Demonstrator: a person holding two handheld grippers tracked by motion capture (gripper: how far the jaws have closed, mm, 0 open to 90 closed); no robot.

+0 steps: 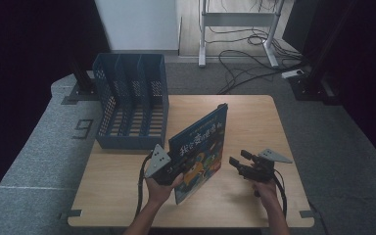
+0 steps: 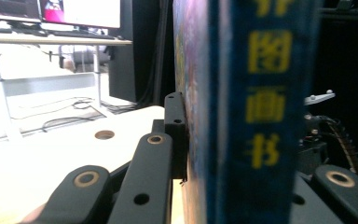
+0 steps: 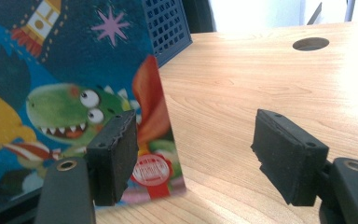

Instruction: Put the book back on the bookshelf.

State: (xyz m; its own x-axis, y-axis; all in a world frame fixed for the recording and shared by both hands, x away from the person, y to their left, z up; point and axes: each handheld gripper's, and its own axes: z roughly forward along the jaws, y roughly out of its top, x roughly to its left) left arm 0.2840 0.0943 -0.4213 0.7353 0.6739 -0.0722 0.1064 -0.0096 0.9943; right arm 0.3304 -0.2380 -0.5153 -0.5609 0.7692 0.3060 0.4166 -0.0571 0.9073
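A children's picture book (image 1: 200, 147) with a dark blue cover and cartoon monsters stands tilted on its lower edge on the wooden table (image 1: 254, 122). My left gripper (image 1: 177, 170) is shut on the book's lower left part. In the left gripper view the blue spine with yellow characters (image 2: 261, 112) sits between the jaws, and one black finger (image 2: 175, 126) presses against the cover. My right gripper (image 1: 238, 158) hovers just right of the book, open and holding nothing. In the right gripper view its gripper (image 3: 200, 158) points past the book's cover (image 3: 51, 93), apart from it.
A blue three-slot file rack (image 1: 132, 103) stands on the table's back left, its corner (image 3: 165, 28) behind the book. The table has a round cable hole (image 3: 310, 44). Beyond the table are a desk frame (image 1: 237, 19) and floor cables (image 1: 245, 63).
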